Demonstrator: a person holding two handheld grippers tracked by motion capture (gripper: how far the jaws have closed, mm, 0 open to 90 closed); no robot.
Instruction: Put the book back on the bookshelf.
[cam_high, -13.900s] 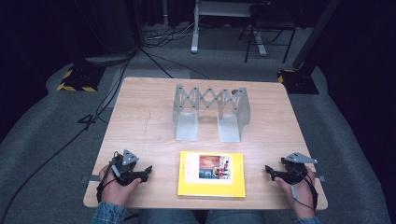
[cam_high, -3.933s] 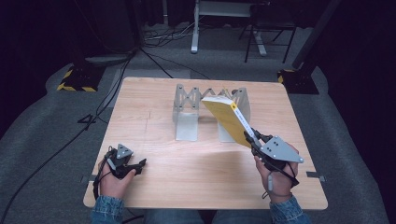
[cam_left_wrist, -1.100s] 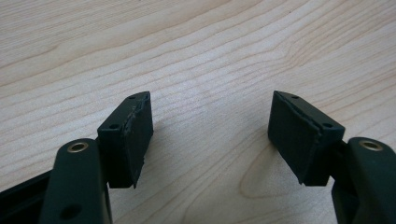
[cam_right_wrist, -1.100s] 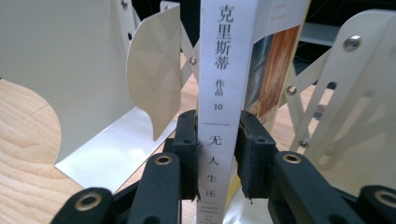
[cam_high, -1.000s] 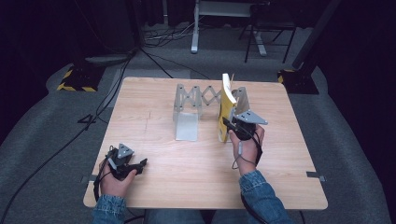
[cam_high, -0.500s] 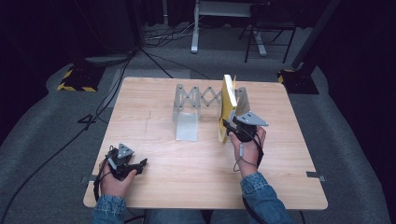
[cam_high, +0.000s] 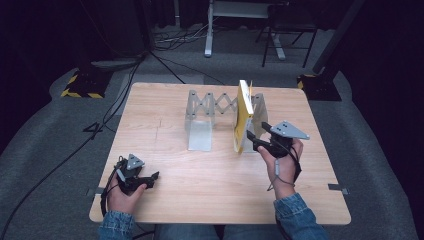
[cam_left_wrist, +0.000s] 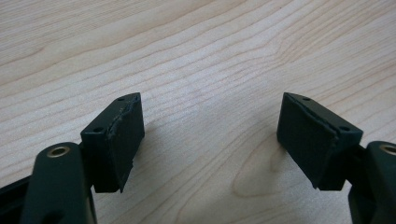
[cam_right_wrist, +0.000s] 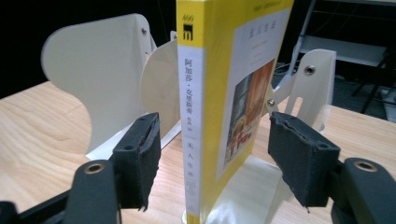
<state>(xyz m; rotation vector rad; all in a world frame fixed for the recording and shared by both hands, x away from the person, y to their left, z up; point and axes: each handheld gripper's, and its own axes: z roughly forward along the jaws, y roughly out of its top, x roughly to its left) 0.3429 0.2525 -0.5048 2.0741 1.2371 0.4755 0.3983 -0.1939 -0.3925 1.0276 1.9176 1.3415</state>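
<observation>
Book (cam_high: 243, 116) upright in rack (cam_high: 200, 117), by its right end plate. Right gripper (cam_high: 255, 139) jaws just opened, straddling spine, pads clear. Left gripper (cam_high: 150, 177) jaws spread, nothing between, low over table (cam_high: 210, 185).

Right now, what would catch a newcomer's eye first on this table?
The bright yellow book, standing upright in the grey folding book rack at the far middle of the wooden table. Just in front of it, the right gripper has just been opening, its pads apart on either side of the spine.
</observation>
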